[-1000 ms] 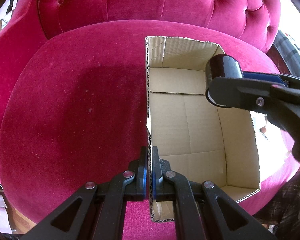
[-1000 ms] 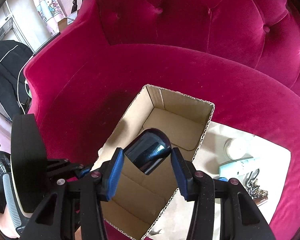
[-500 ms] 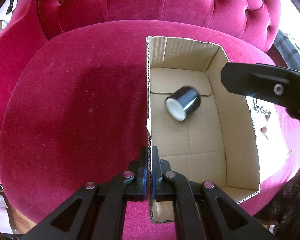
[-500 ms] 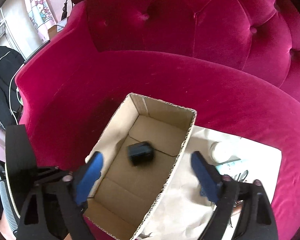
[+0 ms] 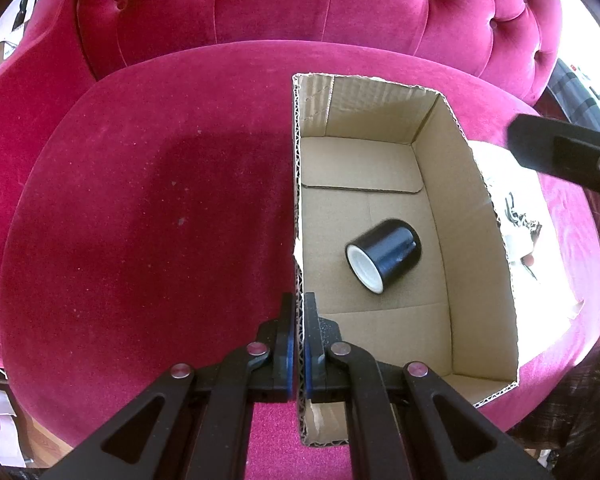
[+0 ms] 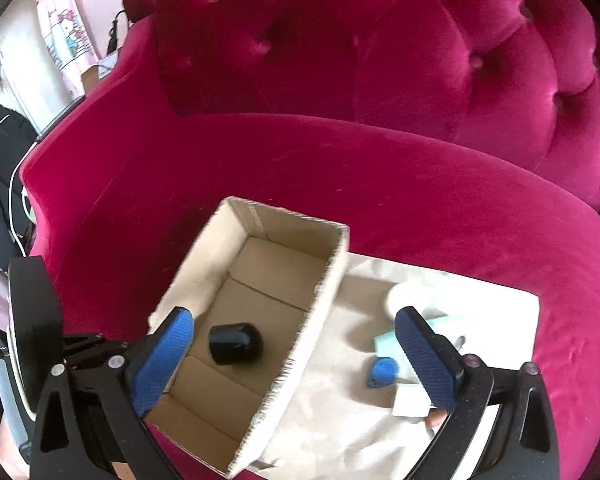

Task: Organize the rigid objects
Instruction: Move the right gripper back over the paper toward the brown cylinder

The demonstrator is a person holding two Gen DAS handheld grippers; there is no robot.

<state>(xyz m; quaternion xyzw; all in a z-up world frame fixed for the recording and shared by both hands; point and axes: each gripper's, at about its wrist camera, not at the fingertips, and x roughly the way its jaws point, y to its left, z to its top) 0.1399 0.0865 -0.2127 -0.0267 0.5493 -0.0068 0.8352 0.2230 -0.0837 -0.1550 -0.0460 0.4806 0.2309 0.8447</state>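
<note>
Your left gripper [image 5: 298,344] is clamped on the near wall of the cardboard box [image 5: 472,240], one pad inside and one outside the corrugated edge, steadying the box on the pink velvet sofa [image 5: 148,208]. Your right gripper [image 6: 296,354] stands at full spread with nothing between its blue pads; its jaws have just been opening, and the black cylinder [image 5: 384,254] now lies on its side on the box floor, white end toward the clamped wall, clear of all four walls. The remaining items, a blue object [image 6: 383,372], a pale teal box [image 6: 388,342], a white round object [image 6: 404,300] and a white block [image 6: 410,400], sit on the cream sheet [image 6: 340,420] just beside the box's right wall.

Risks from here, as judged:
- The cylinder rests on its curved side, so any tilt or jolt of the box through your left grip could set it rolling into a wall
- The open right jaws straddle the right wall; swinging toward the sheet without lifting clear could catch that edge and drag or tip the box
- The soft cushion gives an unsteady base; releasing the left clamp early may let the box lean
- The items are crowded, so a wide closing could pinch two at once or snag the sheet
</note>
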